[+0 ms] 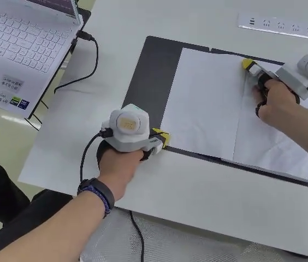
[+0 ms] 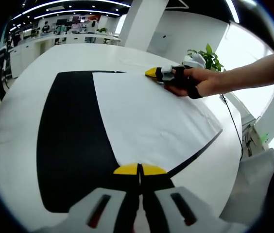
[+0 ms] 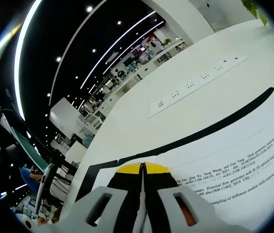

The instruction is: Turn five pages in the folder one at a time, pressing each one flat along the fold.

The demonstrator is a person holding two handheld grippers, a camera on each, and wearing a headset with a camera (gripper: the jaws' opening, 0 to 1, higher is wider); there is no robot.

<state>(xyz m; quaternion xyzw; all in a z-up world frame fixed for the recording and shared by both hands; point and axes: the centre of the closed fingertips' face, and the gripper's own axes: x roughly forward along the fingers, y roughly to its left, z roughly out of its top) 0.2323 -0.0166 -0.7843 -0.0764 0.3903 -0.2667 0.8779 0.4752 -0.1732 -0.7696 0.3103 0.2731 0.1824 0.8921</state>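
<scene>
The laptop sits well apart at the far left of the counter, out of your way. Your left gripper has its jaws clenched, yellow tips meeting at the near edge of the turned page. Whether a sheet is pinched between them, I cannot tell. That page lies over the left half of the open black folder, which lies flat in the middle of the counter.

Expect the paper to be thin, light and limp. It will probably buckle if pushed and crease if squeezed hard, so take one sheet by its free outer edge or corner, not near the fold. Press along the fold gently, since the tips may slide on the smooth paper.

Your right gripper also has its jaws clenched, empty, tips down on the paper at the far end of the fold, beside the printed right-hand page.
</scene>
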